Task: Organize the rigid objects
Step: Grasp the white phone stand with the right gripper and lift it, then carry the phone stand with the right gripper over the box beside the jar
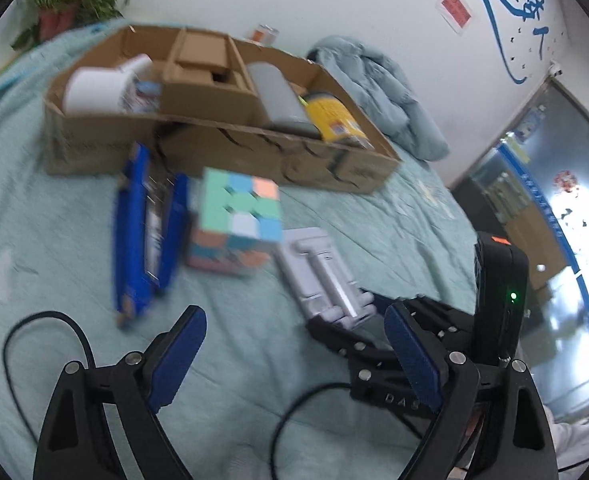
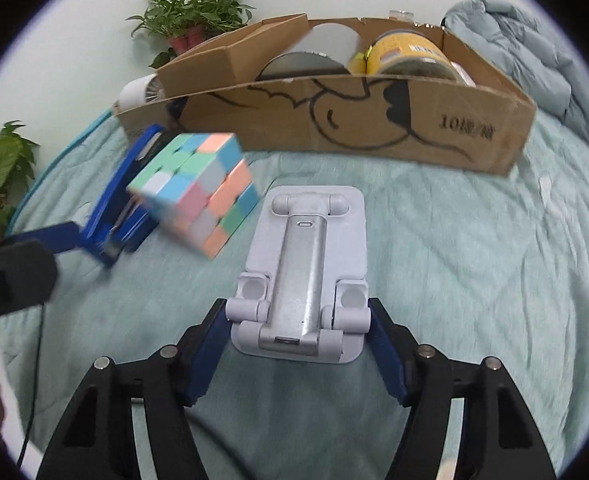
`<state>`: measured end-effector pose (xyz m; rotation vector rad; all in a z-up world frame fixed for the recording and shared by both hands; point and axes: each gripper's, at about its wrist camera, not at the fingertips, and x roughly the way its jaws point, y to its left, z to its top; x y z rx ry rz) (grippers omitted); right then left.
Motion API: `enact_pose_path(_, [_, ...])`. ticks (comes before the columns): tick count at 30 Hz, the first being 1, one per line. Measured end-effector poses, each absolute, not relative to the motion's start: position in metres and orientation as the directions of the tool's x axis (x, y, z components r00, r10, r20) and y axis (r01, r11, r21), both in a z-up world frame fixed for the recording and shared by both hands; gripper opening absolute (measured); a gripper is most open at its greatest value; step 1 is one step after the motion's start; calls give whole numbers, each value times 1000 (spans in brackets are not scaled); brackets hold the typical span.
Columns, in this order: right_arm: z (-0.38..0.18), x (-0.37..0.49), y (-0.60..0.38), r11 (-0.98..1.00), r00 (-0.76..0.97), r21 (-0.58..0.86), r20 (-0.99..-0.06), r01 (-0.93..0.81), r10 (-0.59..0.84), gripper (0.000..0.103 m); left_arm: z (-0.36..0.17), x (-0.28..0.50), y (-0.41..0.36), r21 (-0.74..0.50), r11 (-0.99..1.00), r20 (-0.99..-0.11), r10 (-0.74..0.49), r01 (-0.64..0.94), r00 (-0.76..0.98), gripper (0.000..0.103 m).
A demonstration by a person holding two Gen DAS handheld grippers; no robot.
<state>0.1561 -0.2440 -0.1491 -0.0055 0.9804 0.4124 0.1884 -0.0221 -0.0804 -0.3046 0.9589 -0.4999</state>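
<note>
So the whole scene sits on a soft, slightly wrinkled mint-green bedspread (image 2: pixel 434 248), and the landmark here is the long corrugated cardboard box (image 2: pixel 358 120) with a black line drawing on its front wall. Inside the box: a glossy yellow can (image 2: pixel 408 54) lying on its side, a smooth grey cylinder (image 1: pixel 276 98), a white cylindrical thing (image 1: pixel 94 90) and a smaller plain cardboard carton (image 1: pixel 206 76). In front of the box, a pastel puzzle cube (image 2: pixel 198 194) with matte square tiles sits tilted, and just to its left, also in front of the box, lies a long blue stapler-looking thing (image 1: pixel 142 232), hard plastic with a metal strip; it's blurry so I can't swear to it. The folded phone stand (image 2: pixel 304 276), pale lavender plastic with rounded hinge knuckles and a brushed silvery bar down the middle, lies flat in front of the box, right of the cube. The right gripper (image 2: pixel 298 316) has its blue ribbed pads on both sides of the stand's near end, apparently touching its hinges. The left gripper (image 1: pixel 294 356) hangs wide open over bare bedspread, nothing between the pads, short of the cube.
</note>
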Motion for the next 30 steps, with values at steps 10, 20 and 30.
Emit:
enact_pose_path(10, [-151, 116, -262, 842, 347, 464, -769, -275, 537, 67, -135, 185, -52, -636, 740, -679, -671, 218, 299, 63])
enact_pose_path(20, [-149, 116, -254, 822, 324, 493, -758, -284, 567, 67, -129, 188, -58, -621, 747, -687, -665, 239, 293, 32])
enact_pose_path(30, [-116, 130, -254, 801, 412, 477, -690, -361, 596, 67, -79, 201, -55, -586, 749, -645, -661, 308, 383, 27])
